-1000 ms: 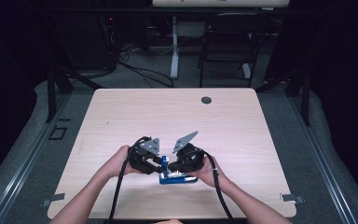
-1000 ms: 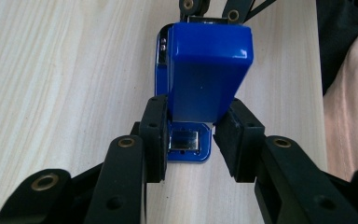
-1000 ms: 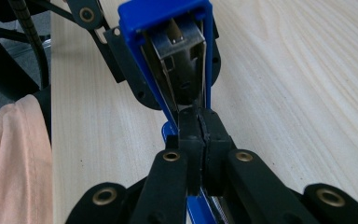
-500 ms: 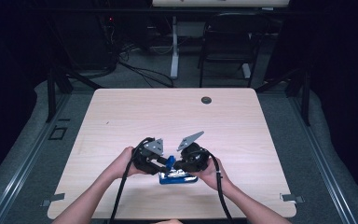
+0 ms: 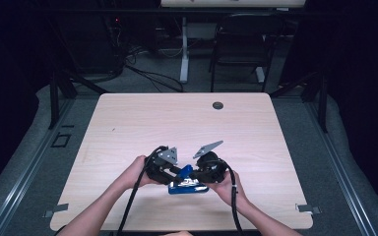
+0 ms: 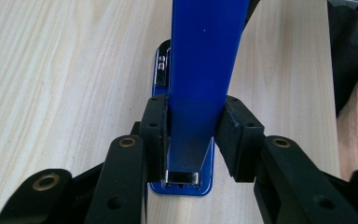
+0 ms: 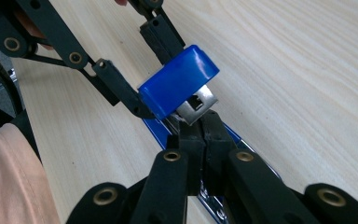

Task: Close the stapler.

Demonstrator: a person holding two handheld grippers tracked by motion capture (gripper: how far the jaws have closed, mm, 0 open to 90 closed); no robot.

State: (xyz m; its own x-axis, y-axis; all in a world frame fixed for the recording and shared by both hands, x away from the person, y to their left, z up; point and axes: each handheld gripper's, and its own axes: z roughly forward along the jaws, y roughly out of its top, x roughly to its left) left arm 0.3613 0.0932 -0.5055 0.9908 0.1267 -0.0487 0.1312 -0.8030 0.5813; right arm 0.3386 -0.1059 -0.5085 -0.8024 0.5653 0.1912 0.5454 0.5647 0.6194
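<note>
A blue stapler (image 5: 189,187) lies near the table's front edge, between the two hands. Its blue top arm (image 6: 200,70) is lifted off the base (image 6: 182,188). My left gripper (image 6: 191,135) is shut on that arm, one pad on each side. In the right gripper view the raised arm's blue end (image 7: 179,84) and its chrome mouth show, with the left gripper's fingers (image 7: 161,35) around it. My right gripper (image 7: 204,137) is shut low on the stapler's base (image 7: 154,127), its pads nearly together. In the high view the left gripper (image 5: 173,172) and the right gripper (image 5: 198,178) face each other.
The pale wooden table (image 5: 142,128) stretches away behind the hands. A black round grommet (image 5: 218,105) sits near its far edge. A dark chair (image 5: 241,44) and cables stand beyond the table. A forearm (image 7: 9,182) lies close to the right gripper.
Both hands have stayed in place on the stapler. The right gripper's grey plate has tipped a little flatter, and the blue arm has shifted slightly to the right.
</note>
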